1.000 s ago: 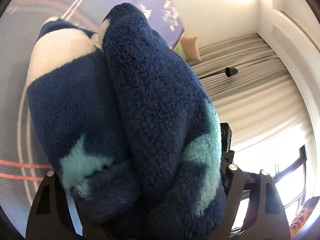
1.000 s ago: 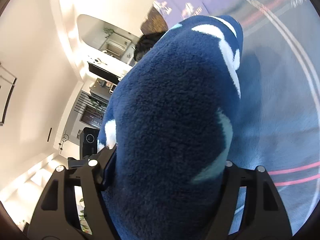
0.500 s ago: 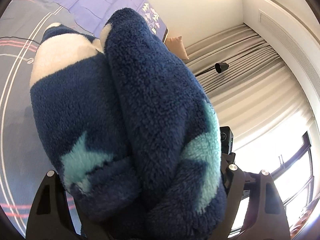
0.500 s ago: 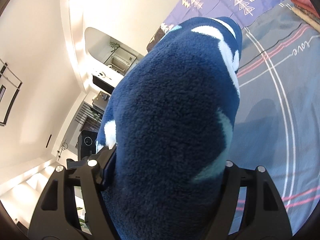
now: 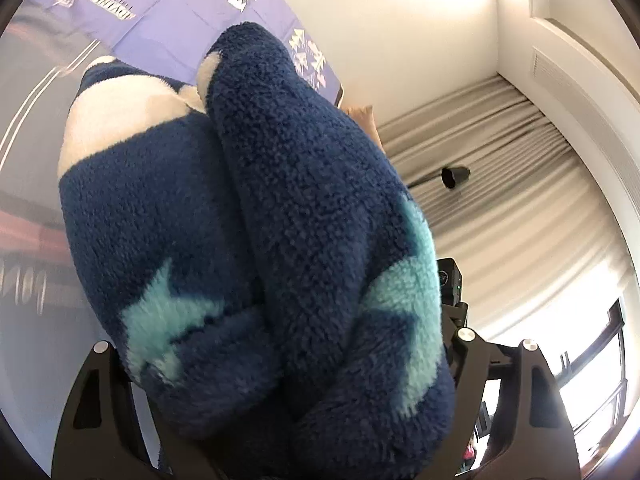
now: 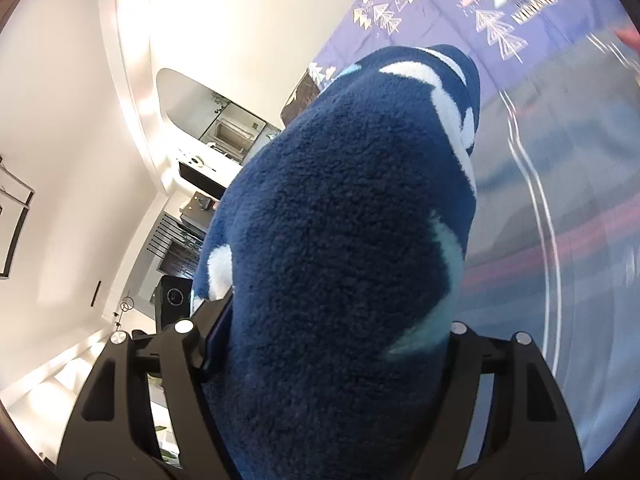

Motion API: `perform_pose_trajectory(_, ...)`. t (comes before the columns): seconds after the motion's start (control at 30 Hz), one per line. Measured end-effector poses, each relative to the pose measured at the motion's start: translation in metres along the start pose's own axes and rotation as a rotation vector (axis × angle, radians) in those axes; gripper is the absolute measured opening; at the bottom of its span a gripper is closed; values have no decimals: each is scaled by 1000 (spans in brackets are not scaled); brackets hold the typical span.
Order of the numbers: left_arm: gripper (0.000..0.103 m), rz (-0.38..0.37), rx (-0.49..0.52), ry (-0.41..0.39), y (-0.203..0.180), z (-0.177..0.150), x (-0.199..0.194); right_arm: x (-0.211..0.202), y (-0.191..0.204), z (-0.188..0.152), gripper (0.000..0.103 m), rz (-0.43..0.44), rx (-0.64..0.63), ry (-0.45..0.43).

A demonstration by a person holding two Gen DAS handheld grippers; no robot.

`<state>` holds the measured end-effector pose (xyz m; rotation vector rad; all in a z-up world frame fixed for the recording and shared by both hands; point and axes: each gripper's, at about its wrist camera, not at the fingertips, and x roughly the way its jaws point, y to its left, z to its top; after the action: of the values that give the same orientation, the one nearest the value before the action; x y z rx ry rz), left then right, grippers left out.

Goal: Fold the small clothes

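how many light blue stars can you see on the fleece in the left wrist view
2. One star sits low on the left fold of the fleece; the other star is on the right fold. More may be hidden.

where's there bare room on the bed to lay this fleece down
Left wrist view: bare grey bedspread left of the blue fleece garment, short of the purple tree-print sheet. Right wrist view: open bedspread right of the fleece. Straight ahead, fleece blocks both cameras.

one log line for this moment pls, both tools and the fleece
step: fold small clothes | left tool: shut on blue fleece garment | right tool: shut on blue fleece garment | garment: bunched, over bedspread
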<state>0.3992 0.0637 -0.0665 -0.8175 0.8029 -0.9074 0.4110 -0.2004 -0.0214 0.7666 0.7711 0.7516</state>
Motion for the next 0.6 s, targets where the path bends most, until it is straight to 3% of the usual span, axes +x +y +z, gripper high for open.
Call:
perform_pose_trajectory(0.17, 83, -18, 50, -18, 43, 83, 46, 43, -35, 73, 76, 2, -53, -25)
perform_pose_trajectory(0.33, 83, 15, 6, -41, 131, 160, 111, 103, -119, 140, 76, -42, 18, -52)
perform_pose_trajectory(0.43, 84, 74, -17, -13, 180, 176, 150, 134, -165, 161, 76, -141, 25, -20)
perform_pose_trajectory(0.5, 84, 126, -58, 11, 209, 180, 168, 149, -195, 159, 76, -160, 74, 8)
perform_pose_trajectory(0.6, 84, 193, -43, 20, 232, 172, 181, 157, -228, 149, 77, -197, 137, 20)
